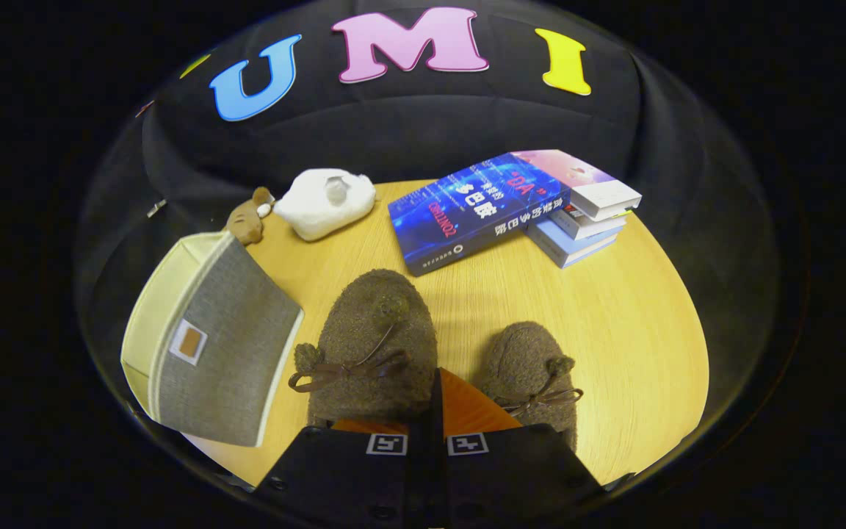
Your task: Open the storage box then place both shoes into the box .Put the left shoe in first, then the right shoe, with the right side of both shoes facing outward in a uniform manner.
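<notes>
Gripper — fingers closed together, gripping nothing — hangs above two brown shoes on the table. Storage box lies beside the larger-looking shoe — lid closed.

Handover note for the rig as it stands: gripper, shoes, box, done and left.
Gripper: jaws look closed together between the two shoes; whether they pinch anything I cannot tell.
Fuzzy brown left shoe with bow and matching right shoe sit side by side on the round wooden table.
Grey fabric storage box with cream trim lies beside the left shoe, lid closed.
Done: nothing.
Left: open box, load left shoe, then right.
</notes>
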Available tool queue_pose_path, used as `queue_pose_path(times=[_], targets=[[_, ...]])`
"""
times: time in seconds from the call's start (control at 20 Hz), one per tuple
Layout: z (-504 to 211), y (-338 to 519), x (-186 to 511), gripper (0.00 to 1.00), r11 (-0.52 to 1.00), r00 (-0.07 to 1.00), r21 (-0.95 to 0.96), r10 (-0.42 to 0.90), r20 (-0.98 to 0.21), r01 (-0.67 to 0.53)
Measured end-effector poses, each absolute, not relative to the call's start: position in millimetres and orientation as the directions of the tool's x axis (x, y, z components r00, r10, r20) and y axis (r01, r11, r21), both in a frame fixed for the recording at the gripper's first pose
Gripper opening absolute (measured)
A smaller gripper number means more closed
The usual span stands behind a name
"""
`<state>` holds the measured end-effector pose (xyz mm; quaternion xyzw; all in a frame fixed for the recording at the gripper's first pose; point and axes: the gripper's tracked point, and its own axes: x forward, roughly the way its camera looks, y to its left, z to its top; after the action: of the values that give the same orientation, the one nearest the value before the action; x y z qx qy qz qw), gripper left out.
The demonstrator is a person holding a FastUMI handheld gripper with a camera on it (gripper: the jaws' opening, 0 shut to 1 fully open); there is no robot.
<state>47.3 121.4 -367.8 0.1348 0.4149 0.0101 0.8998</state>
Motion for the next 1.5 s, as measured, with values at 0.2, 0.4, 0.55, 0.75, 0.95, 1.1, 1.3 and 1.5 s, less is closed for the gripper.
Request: queue_pose_path(times=[0.2,0.4,0.55,0.75,0.95,1.1,1.3,1.5], targets=[[-297.8,126.0,62.4,0.05,0.967,0.707,0.229,0.084,-0.703,0.113],[-226.5,169.4,79.8,0.05,0.927,0.752,0.352,0.139,-0.645,0.131],[-190.6,209.0,91.9,0.05,0.912,0.773,0.393,0.162,-0.613,0.121],[-174.2,274.1,103.6,0.05,0.899,0.767,0.425,0.2,-0.61,0.104],[-189.1,332.0,102.3,0.05,0.894,0.727,0.431,0.216,-0.652,0.121],[-216.2,364.0,101.0,0.05,0.904,0.695,0.396,0.182,-0.696,0.16],[-257.1,399.8,94.8,0.05,0.909,0.633,0.365,0.163,-0.757,0.202],[-286.0,415.2,90.3,0.05,0.904,0.59,0.337,0.126,-0.798,0.263]])
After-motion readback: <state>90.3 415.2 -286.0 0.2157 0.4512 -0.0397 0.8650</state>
